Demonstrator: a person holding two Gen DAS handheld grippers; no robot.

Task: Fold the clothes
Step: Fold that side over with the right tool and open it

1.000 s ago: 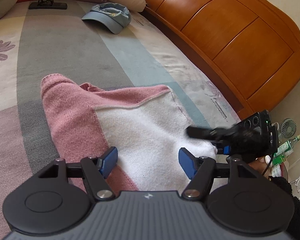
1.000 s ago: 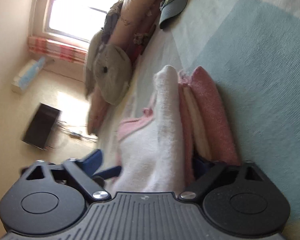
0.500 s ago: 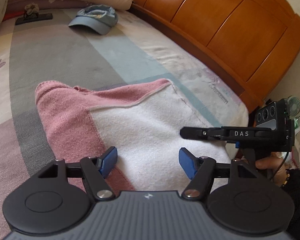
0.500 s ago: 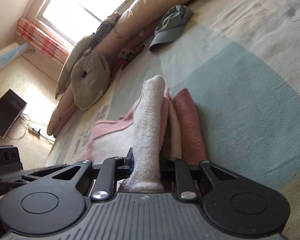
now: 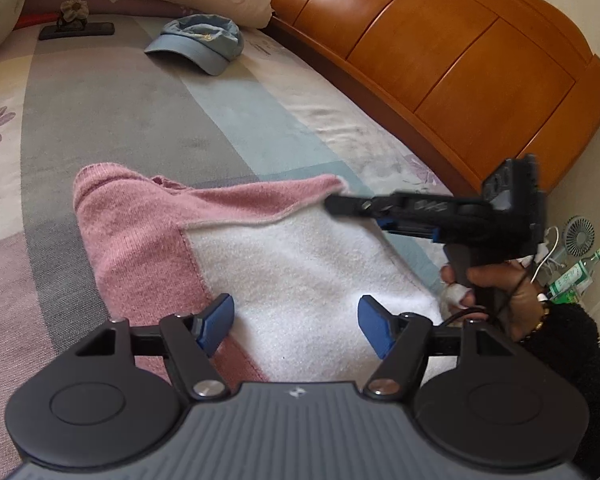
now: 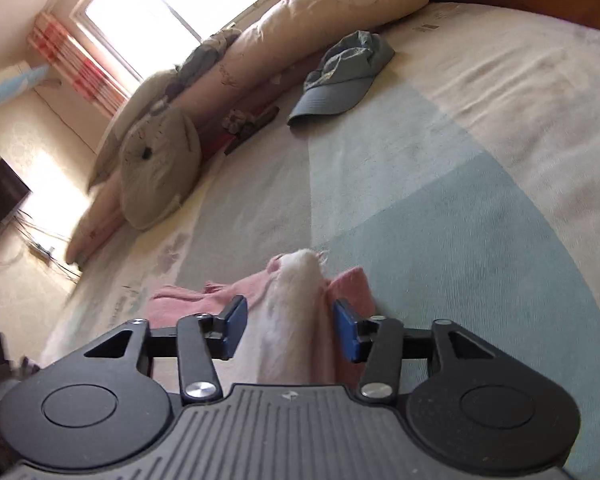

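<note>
My left tongs (image 5: 296, 322) hang wide open just above the near end of the sweater (image 5: 260, 248), nothing held; the blue pads (image 5: 216, 320) sit either side of the white part w/ a clear gap. The sweater, pink w/ a white panel, lies folded on the bed (image 5: 140, 120), stretching away from me toward the cap (image 5: 200, 46).

My right tongs (image 5: 336, 202) come in from the right, tips at the far right corner of the sweater where pink edge meets white. In the right wrist view those tongs (image 6: 291, 330) are partly open, and the folded edge of the sweater (image 6: 296, 312) stands up between the 2 pads (image 6: 346, 330). Touching or not, can't tell; no firm clamp. My hand (image 5: 496, 284) holds the grip, by the headboard (image 5: 440, 52).
</note>
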